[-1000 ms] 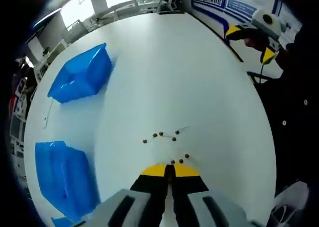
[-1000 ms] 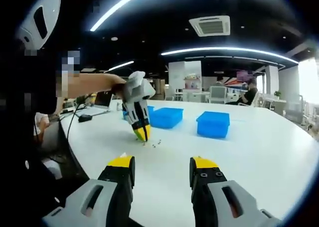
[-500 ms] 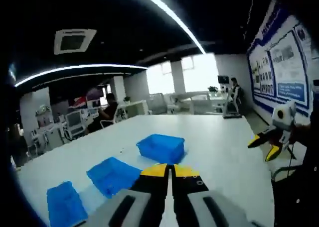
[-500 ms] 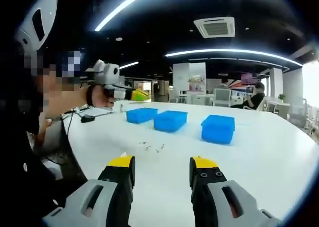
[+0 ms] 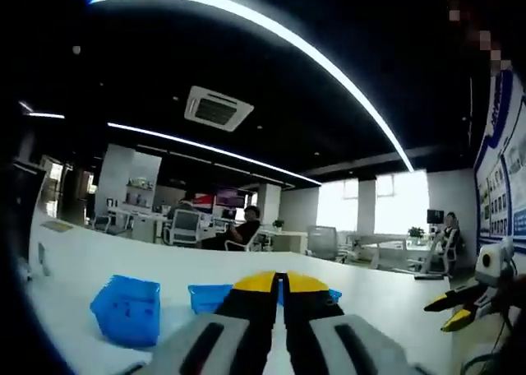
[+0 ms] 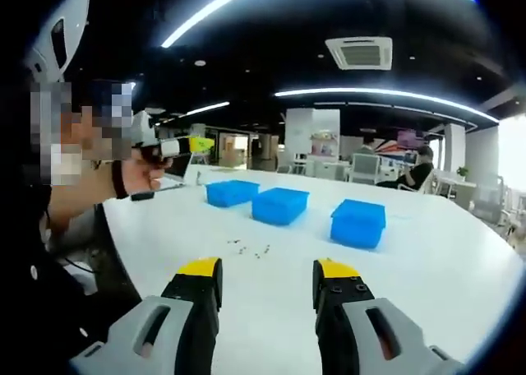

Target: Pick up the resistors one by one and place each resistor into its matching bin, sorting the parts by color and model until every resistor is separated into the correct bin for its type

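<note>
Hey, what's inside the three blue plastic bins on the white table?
Nothing can be made out. The three blue plastic bins are seen from the side, so their walls hide the insides. Small resistors lie loose on the white table.

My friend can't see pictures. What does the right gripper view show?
Three blue bins sit in a row on a big white table, with a few tiny resistors scattered in front of them. The right tool is open at the bottom. On the left, a person's hand holds the other tool up high.
</note>
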A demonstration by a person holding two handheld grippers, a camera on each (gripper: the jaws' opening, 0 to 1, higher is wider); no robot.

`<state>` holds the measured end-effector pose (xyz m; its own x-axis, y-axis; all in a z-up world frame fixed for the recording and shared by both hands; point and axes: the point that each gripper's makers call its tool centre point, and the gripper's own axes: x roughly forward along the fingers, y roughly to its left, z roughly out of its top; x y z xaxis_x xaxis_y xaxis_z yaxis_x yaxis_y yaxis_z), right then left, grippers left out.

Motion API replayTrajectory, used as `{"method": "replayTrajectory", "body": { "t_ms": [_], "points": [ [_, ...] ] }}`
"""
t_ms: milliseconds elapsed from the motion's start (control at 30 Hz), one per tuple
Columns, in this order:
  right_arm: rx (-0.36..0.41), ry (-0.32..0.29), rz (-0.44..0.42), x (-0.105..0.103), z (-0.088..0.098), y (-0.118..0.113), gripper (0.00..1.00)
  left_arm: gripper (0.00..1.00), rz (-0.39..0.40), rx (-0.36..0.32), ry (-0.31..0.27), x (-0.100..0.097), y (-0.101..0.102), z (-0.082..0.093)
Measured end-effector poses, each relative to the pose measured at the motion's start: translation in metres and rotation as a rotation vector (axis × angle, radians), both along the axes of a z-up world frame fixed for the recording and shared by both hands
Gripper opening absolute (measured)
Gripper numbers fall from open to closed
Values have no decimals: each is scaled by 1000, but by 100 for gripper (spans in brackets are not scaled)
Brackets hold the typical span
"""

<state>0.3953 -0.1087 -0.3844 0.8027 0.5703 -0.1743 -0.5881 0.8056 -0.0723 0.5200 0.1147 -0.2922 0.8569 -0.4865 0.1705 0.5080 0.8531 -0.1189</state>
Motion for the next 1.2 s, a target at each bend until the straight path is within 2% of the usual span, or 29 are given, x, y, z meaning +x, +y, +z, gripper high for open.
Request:
{"method": "replayTrajectory", "body": {
  "t_ms": [67, 200, 300, 333, 367, 433, 567, 767, 867, 933, 1033, 1200],
  "points": [
    [0, 1, 1, -1, 0, 1, 45, 6, 13, 22, 17, 21, -4, -3],
    [1, -7, -4, -3, 3, -1, 45, 6, 77, 123, 38, 71, -6, -9],
    [5, -14, -19, -4, 5, -6, 45, 6, 87, 104, 63, 104, -12, -6],
    [3, -15, -23, -4, 5, -7, 45, 6, 120, 109, 54, 115, -10, -4],
    [3, -17, -25, -4, 6, -8, 45, 6, 157, 129, 75, 126, -6, -8],
    [6, -19, -32, -4, 7, -11, 45, 6, 143, 112, 91, 141, -11, -9],
    [6, -21, -47, -3, 8, -16, 45, 6, 166, 142, 117, 164, -13, -14],
    [11, -29, -47, -1, 10, -17, 45, 7, 137, 172, 122, 167, -26, -19],
    [10, -30, -42, -1, 10, -15, 45, 28, 96, 165, 126, 164, -33, -20],
    [14, -33, -39, -1, 11, -14, 45, 37, 111, 205, 123, 162, -29, -23],
    [18, -36, -38, 0, 12, -13, 45, 41, 105, 211, 128, 153, -23, -23],
    [16, -32, -27, 2, 10, -9, 45, 39, 90, 193, 132, 130, -13, -23]
  ]
}}
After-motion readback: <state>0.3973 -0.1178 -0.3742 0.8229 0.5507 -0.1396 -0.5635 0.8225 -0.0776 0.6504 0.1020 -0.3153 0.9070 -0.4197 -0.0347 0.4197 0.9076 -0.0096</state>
